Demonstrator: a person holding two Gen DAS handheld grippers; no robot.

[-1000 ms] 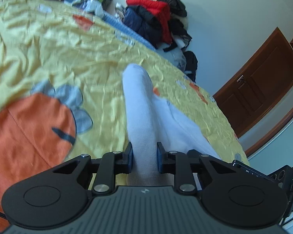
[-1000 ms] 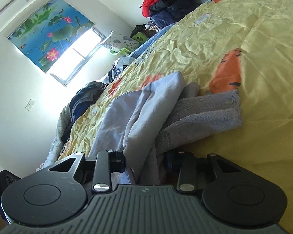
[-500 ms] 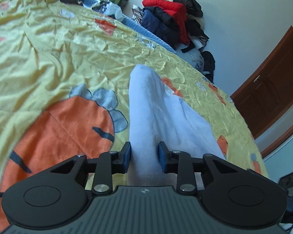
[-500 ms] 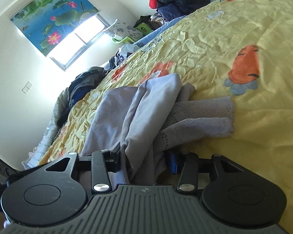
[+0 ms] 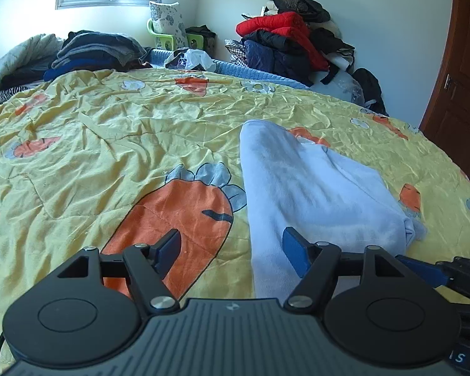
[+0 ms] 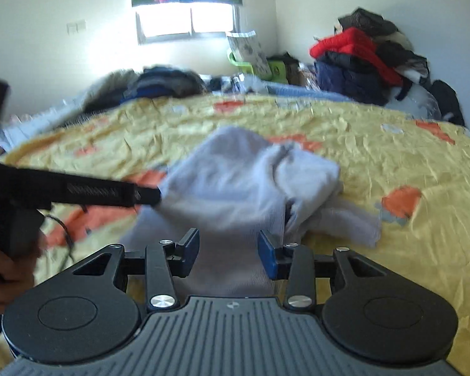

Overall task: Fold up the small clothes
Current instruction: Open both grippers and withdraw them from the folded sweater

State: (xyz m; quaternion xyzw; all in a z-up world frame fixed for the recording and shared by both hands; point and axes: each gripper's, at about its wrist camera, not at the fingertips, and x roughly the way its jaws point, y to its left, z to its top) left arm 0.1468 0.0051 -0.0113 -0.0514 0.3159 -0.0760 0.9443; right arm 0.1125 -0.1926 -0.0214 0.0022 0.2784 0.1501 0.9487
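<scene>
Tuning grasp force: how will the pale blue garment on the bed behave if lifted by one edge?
Likely floppy: the pale blue garment lies in soft folds on the yellow bedspread. Probably light, since it looks like thin knit. It would likely drape and unfold rather than hold shape, as its layers already bunch loosely.

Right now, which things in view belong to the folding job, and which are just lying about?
Job:
- pale blue garment
- left gripper, open
- right gripper
- yellow carrot-print bedspread, the work surface

Lying about:
- red and dark jacket pile
- dark clothes stack
- green stool
</scene>
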